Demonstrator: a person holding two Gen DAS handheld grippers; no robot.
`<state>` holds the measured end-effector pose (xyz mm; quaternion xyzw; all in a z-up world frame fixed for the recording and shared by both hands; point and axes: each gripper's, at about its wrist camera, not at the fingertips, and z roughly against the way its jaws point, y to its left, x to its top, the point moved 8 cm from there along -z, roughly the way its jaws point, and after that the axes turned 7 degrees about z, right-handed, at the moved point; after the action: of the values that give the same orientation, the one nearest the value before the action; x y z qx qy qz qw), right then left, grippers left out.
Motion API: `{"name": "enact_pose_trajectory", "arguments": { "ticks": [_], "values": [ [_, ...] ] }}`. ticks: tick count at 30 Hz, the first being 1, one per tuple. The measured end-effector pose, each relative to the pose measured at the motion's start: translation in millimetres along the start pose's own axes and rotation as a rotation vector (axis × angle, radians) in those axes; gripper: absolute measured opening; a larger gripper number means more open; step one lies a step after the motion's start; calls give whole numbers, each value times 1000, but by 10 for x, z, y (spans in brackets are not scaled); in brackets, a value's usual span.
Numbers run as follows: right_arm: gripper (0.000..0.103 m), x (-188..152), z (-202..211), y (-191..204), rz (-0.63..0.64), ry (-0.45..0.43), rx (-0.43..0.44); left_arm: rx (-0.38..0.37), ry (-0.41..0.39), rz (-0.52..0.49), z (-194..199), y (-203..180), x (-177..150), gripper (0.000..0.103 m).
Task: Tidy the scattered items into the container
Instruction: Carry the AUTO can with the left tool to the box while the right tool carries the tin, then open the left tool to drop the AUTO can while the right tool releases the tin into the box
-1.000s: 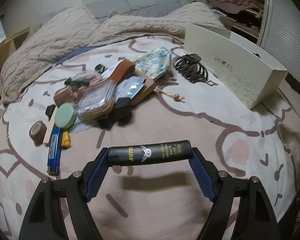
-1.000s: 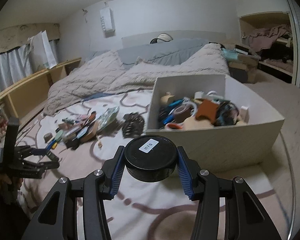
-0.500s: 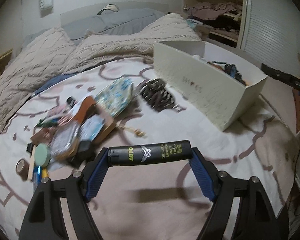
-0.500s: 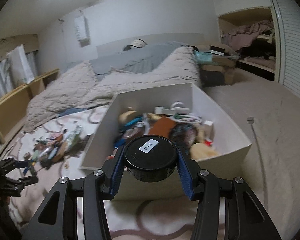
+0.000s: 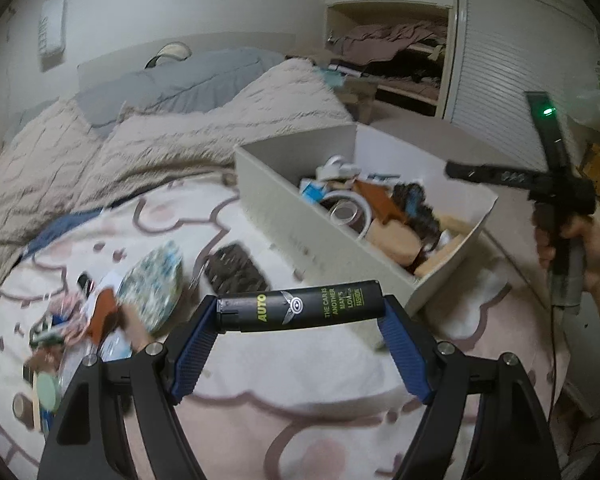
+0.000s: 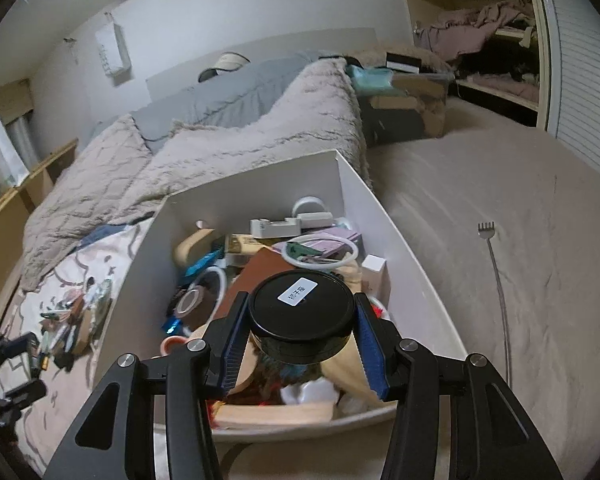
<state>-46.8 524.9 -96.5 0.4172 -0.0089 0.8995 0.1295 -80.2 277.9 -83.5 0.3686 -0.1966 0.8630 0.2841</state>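
My left gripper (image 5: 300, 310) is shut end to end on a black tube with yellow lettering (image 5: 298, 308), held above the bedsheet, short of the white box (image 5: 312, 236). My right gripper (image 6: 302, 316) is shut on a round black jar with a white label (image 6: 302, 304), hovering over the near end of the white box (image 6: 412, 248), which holds several items. The scattered pile (image 5: 100, 312) lies on the sheet to the left; the same scattered pile (image 6: 74, 312) shows left of the box in the right wrist view. A hand (image 5: 580, 248) carries the right gripper's handle at the right.
A dark coiled item (image 5: 236, 268) and a floral pouch (image 5: 152, 284) lie between pile and box. A rumpled beige blanket (image 5: 140, 152) covers the bed's far side. A metal back scratcher (image 6: 496, 280) lies on the mattress right of the box. Closet shelves (image 6: 496, 40) stand behind.
Both grippers swung right toward the box, keeping their loads. The right one went from short of the box to over its near end; the left rose and the pile slid to the left.
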Motion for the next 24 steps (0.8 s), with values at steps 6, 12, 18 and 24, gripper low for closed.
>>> {"name": "enact_pose_trajectory", "arguments": {
  "ticks": [6,12,18,24],
  "values": [
    [51,12,-203,-118,14,56,-39,-37,-21,-8,-118,-238,282,80],
    [51,-20,-252,-179,56,79,-91,-58,0,14,-319,-347,381,80],
    [52,31,-166,-230,72,54,-102,-71,26,49,-511,-395,425,80],
    [52,60,-44,-164,100,19,-83,-83,33,75,-615,-452,512,80]
  ]
}}
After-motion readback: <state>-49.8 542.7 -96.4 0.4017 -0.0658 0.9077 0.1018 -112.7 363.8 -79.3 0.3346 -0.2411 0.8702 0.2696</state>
